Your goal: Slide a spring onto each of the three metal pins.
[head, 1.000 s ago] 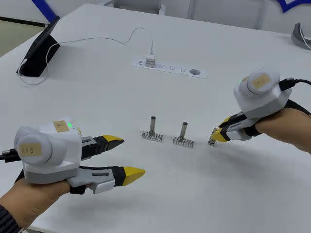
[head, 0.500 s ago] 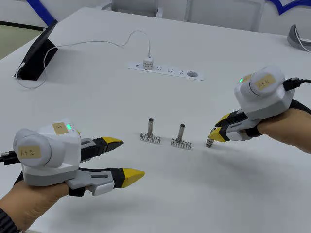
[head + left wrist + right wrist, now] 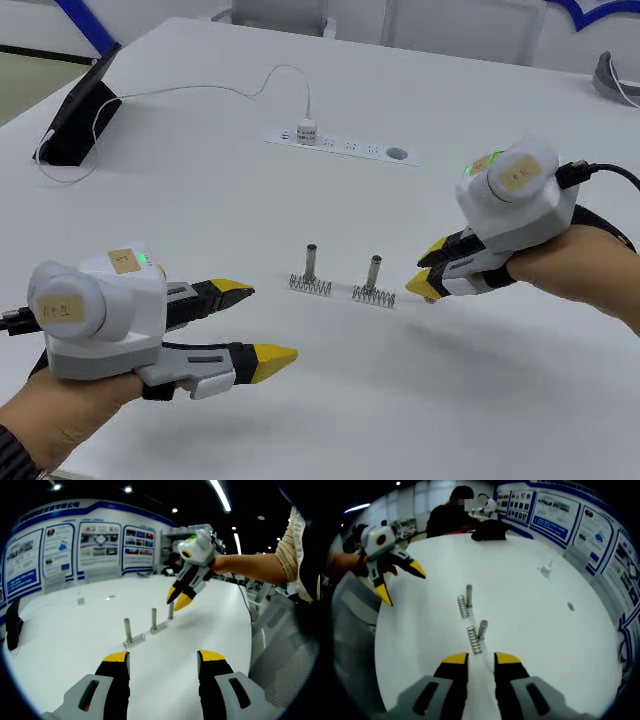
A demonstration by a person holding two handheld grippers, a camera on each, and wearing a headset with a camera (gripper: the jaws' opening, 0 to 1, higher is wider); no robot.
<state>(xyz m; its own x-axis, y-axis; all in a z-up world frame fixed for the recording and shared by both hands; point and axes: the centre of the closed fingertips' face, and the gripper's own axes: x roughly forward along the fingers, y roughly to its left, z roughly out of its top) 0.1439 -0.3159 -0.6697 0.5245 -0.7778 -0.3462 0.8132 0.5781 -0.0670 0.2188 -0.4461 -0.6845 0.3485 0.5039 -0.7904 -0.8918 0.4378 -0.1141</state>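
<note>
In the head view we see the left gripper low at the left, its jaws spread wide with nothing between them. The right gripper has its tips close together just beside the right pin. That pin and the left pin stand upright on the white table, and each has a spring lying flat at its foot: the right spring and the left spring. In the left gripper view a 3rd pin stands right under the right gripper's tips; we cannot tell whether it carries a spring. In the right gripper view the right jaws stand a narrow gap apart, empty, pointing toward the right spring. We judge the step in hand is lifting that spring. We should pinch it lightly near 1 end so the coils are not crushed, stand it upright, centre its open end over the pin top, then lower it straight.
</note>
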